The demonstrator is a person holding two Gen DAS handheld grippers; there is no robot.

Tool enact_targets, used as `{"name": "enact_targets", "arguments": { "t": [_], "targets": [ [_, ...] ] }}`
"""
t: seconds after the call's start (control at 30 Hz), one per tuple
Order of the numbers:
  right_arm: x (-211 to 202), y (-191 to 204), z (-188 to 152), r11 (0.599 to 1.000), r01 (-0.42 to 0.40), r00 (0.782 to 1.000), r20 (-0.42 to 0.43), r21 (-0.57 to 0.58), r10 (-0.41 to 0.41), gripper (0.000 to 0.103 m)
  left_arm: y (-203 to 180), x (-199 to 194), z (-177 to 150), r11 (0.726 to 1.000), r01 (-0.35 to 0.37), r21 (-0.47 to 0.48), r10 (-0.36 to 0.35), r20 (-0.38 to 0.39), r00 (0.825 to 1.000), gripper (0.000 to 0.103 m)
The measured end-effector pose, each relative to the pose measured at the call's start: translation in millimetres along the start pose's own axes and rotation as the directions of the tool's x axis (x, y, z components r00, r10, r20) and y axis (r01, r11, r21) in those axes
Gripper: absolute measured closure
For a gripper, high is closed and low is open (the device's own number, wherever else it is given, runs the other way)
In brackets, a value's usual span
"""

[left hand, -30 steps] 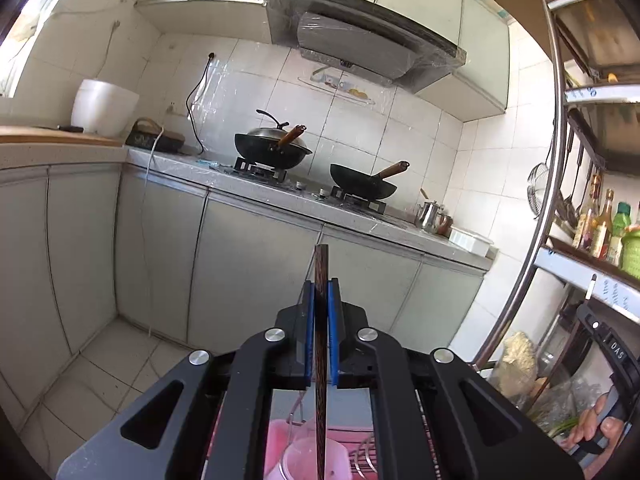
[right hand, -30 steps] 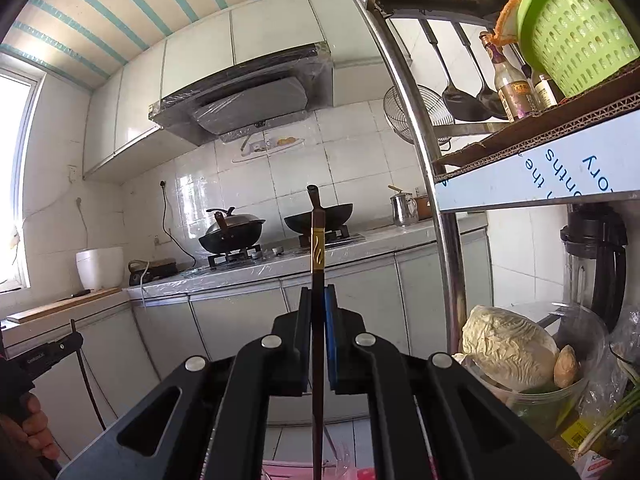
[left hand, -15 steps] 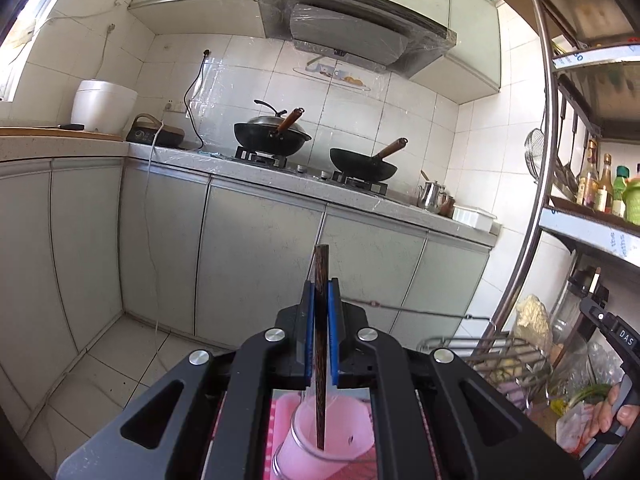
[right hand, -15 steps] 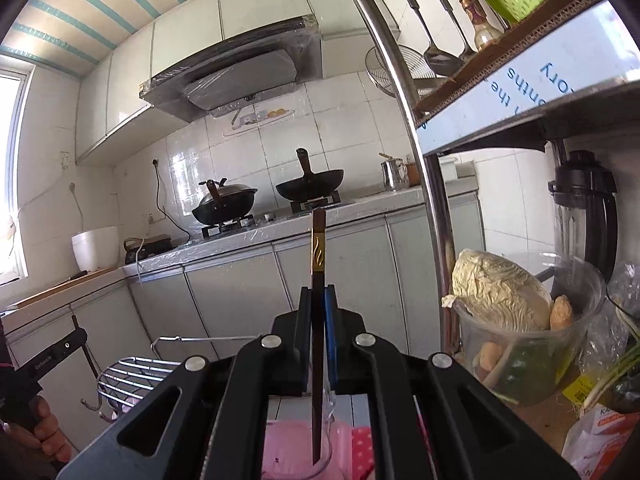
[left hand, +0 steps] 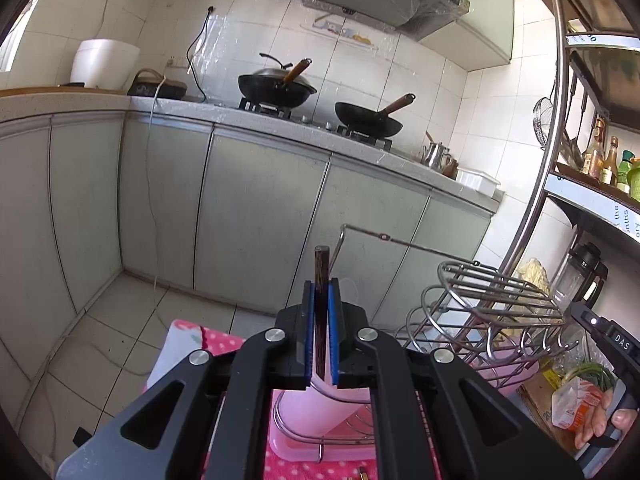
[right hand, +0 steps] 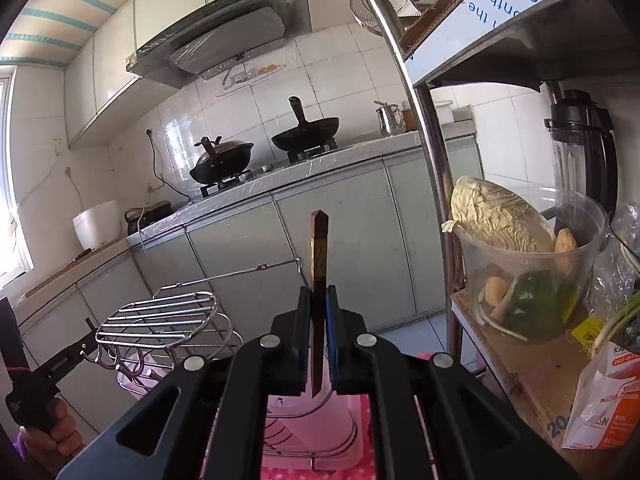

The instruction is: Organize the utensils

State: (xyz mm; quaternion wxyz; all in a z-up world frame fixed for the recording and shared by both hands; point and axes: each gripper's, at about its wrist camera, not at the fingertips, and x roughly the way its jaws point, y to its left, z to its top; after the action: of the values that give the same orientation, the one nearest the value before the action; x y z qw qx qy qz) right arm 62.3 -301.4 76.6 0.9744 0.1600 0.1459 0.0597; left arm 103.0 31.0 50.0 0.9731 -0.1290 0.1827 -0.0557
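If either claw, the left claw (left hand: 320,336) or right claw (right hand: 318,340), each pinching one upright chopstick (left hand: 321,304), drifts sideways, its chopstick could miss the pink cup (left hand: 320,404) below.

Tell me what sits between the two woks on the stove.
Nothing: in the left wrist view only bare stovetop with its knobs separates the lidded wok from the open wok.
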Motion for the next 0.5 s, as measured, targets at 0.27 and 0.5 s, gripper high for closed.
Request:
{"name": "enact_targets", "arguments": {
  "t": [0.27,0.5],
  "targets": [
    [2.2,-3.6,2.2,1.0,-0.012,0.999,-0.05,0.014,0.013,0.094,6.0,7.5,-6.1,1.0,0.0,-0.027,-0.002,-0.059,0.998,0.098],
    [2.7,-6.8,0.8,1.0,-0.007,0.997,-0.075,0.03,0.01,0.066,8.3,10.3,-7.1,0.999,-0.002,-0.045,-0.002,-0.097,0.995,0.096]
  ]
}}
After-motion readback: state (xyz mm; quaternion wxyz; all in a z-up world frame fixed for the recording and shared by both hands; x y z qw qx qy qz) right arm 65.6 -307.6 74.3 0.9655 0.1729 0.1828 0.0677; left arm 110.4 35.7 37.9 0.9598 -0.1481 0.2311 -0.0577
